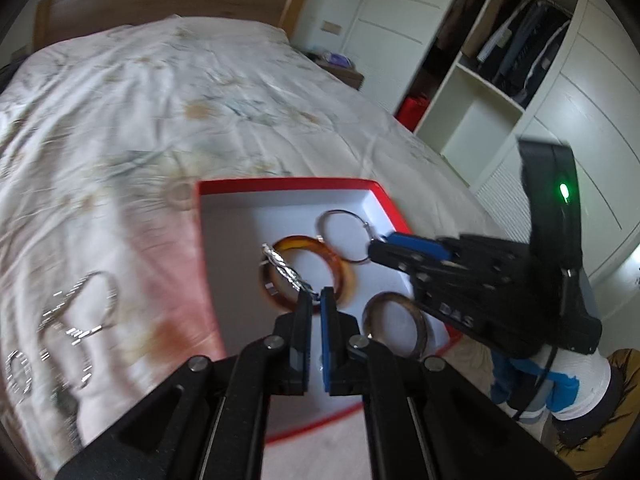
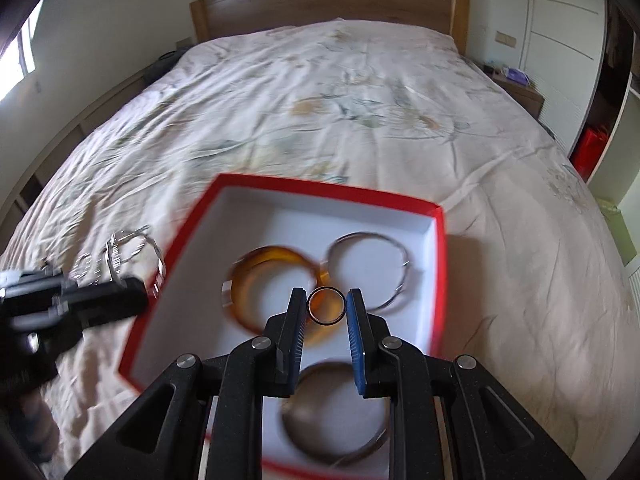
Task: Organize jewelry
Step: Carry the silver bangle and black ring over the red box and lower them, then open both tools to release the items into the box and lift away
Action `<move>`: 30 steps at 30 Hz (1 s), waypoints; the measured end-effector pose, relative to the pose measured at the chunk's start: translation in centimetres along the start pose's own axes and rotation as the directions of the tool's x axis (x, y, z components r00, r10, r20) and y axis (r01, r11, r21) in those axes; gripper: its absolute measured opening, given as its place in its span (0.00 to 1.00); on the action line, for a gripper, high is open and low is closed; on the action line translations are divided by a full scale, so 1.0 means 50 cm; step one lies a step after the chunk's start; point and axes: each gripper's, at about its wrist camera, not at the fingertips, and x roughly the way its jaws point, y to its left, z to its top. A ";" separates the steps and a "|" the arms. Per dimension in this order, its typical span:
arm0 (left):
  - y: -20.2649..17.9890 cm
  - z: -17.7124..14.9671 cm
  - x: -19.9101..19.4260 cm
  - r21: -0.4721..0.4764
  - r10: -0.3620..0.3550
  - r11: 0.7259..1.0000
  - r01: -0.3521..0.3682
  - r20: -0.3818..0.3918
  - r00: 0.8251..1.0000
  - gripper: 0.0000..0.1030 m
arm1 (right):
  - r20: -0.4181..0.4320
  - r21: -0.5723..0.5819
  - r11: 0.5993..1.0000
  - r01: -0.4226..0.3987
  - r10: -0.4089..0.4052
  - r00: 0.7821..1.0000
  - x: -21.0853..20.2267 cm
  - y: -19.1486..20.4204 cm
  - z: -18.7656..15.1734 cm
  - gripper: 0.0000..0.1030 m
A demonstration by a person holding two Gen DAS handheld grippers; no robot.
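Left wrist: left gripper [image 1: 316, 296] clamped on a twisted silver bracelet [image 1: 282, 266] above the red box [image 1: 280, 185]; amber bangle [image 1: 308, 270] inside; "DAS" on right gripper [image 1: 378, 245].
Right wrist: right gripper [image 2: 325, 302] pinching a dark ring [image 2: 326, 306] over the box.

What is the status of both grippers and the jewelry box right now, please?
Left gripper shut on twisted silver bracelet. Right gripper shut on small dark ring, above red box. Three bangles already inside; more silver pieces on bedspread. Nothing blocking.
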 end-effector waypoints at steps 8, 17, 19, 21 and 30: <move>-0.018 0.022 0.111 0.027 0.009 1.000 -0.007 -0.068 0.998 0.03 | -0.065 -0.008 1.000 0.015 -0.016 0.998 0.089 -0.050 0.032 0.20; 0.001 0.003 0.156 0.007 0.020 1.000 -0.020 -0.122 0.992 0.04 | -0.092 -0.030 0.999 0.023 -0.026 0.995 0.114 -0.052 0.032 0.20; 0.006 0.000 0.155 -0.005 0.019 1.000 -0.020 -0.122 0.992 0.04 | -0.088 -0.024 0.999 0.027 -0.029 0.996 0.112 -0.054 0.031 0.20; 0.010 0.001 0.155 -0.020 0.012 1.000 -0.015 -0.128 0.992 0.05 | -0.084 -0.022 0.999 0.031 -0.033 0.996 0.109 -0.054 0.031 0.21; -0.003 0.002 0.115 -0.018 0.011 1.000 -0.013 -0.118 0.993 0.05 | -0.050 0.002 0.999 0.044 -0.043 0.998 0.049 -0.050 0.024 0.27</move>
